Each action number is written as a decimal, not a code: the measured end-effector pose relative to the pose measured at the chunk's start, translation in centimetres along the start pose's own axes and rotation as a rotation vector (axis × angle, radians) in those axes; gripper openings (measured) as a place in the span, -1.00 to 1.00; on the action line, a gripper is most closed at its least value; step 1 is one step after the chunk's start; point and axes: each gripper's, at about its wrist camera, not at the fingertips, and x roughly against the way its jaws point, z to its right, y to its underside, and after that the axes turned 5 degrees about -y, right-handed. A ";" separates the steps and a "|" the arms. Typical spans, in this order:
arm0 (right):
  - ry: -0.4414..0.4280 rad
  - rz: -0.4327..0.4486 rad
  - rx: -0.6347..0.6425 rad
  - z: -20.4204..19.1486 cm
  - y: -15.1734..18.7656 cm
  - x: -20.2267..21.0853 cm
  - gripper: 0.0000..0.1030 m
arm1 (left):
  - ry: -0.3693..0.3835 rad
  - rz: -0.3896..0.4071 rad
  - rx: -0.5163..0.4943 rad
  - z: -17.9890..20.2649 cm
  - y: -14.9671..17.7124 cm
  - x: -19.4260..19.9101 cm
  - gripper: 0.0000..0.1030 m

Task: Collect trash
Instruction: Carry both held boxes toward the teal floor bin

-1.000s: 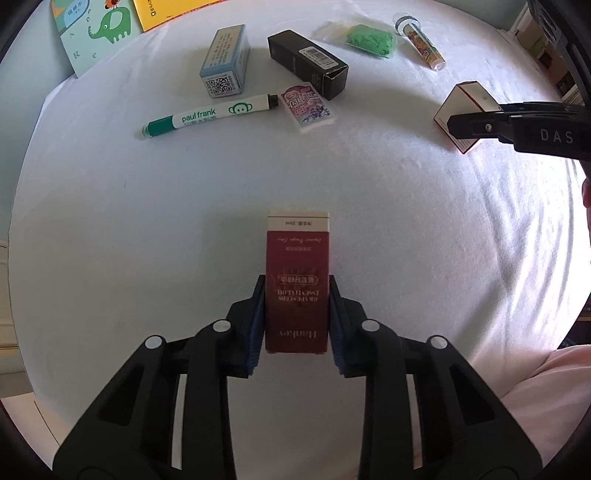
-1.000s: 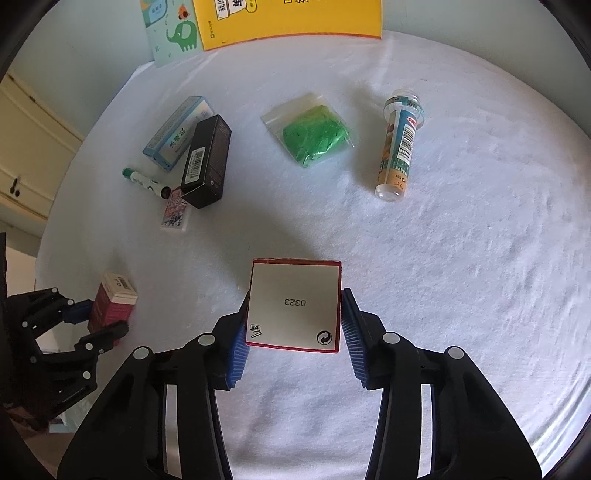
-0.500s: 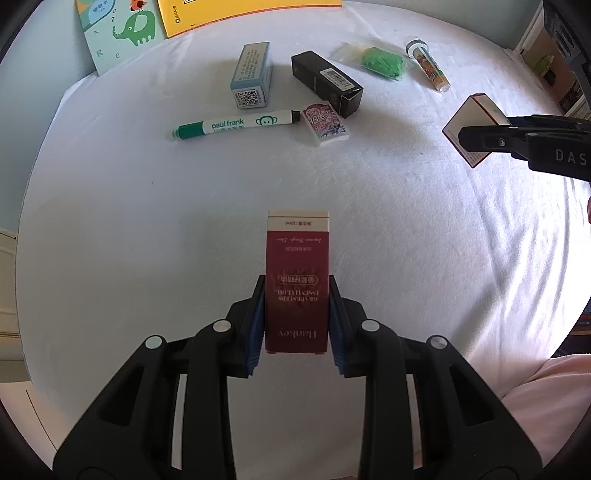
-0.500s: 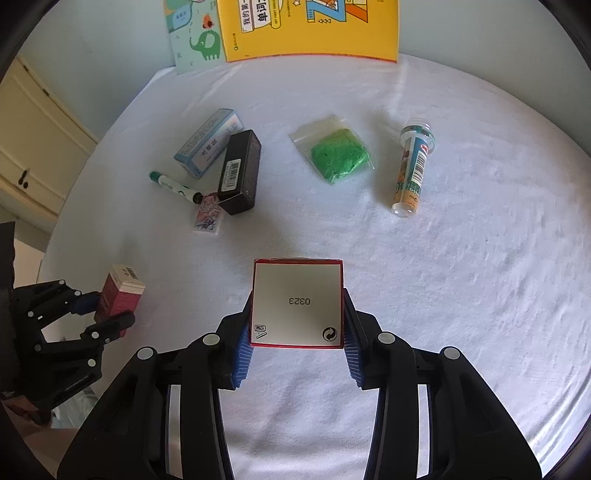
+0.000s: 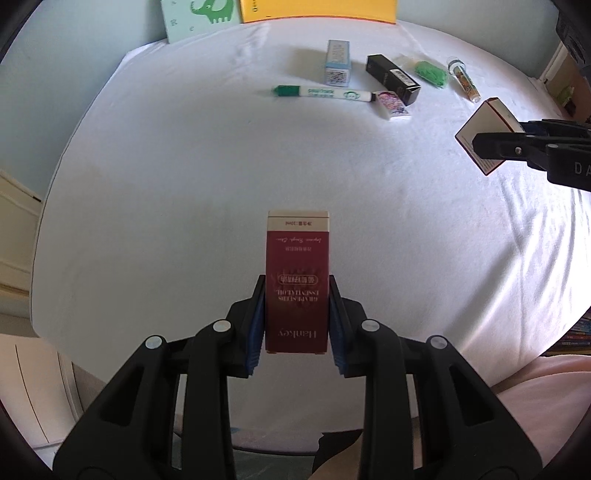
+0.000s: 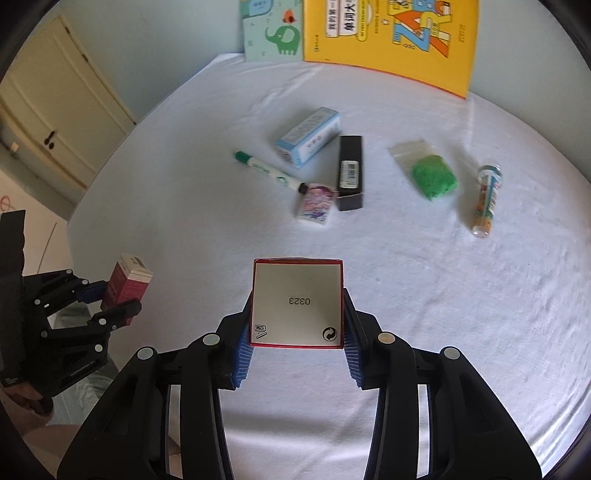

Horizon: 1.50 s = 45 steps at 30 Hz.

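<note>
My left gripper (image 5: 297, 291) is shut on a dark red carton (image 5: 297, 273) with a cream end, held above the white table. It also shows at the left of the right wrist view (image 6: 127, 282). My right gripper (image 6: 297, 325) is shut on a red-edged white box (image 6: 297, 302), also seen at the right of the left wrist view (image 5: 484, 129). On the table lie a light blue box (image 6: 308, 136), a black box (image 6: 350, 171), a green marker (image 6: 269, 171), a small pink packet (image 6: 317, 203), a bag of green stuff (image 6: 432, 177) and a clear tube (image 6: 485, 199).
A white cloth covers the table (image 5: 184, 166). A yellow book (image 6: 391, 33) and an elephant card (image 6: 273, 29) lean on the back wall. Cream cabinet doors (image 6: 48, 122) stand to the left of the table.
Both grippers have pulled back and up from the table with their boxes still held. The items on the table now look farther away.
</note>
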 end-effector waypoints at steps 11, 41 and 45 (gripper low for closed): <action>-0.129 -0.052 0.241 -14.4 -2.2 -4.1 -0.18 | -0.099 -0.035 0.244 -10.3 8.6 1.5 -0.46; -0.490 -0.432 0.937 -51.8 6.3 -16.4 -0.18 | -0.282 -0.210 0.911 -27.3 35.6 4.4 -0.46; -0.508 -0.462 0.975 -53.7 7.5 -17.3 -0.18 | -0.285 -0.215 0.947 -28.2 37.2 4.4 -0.46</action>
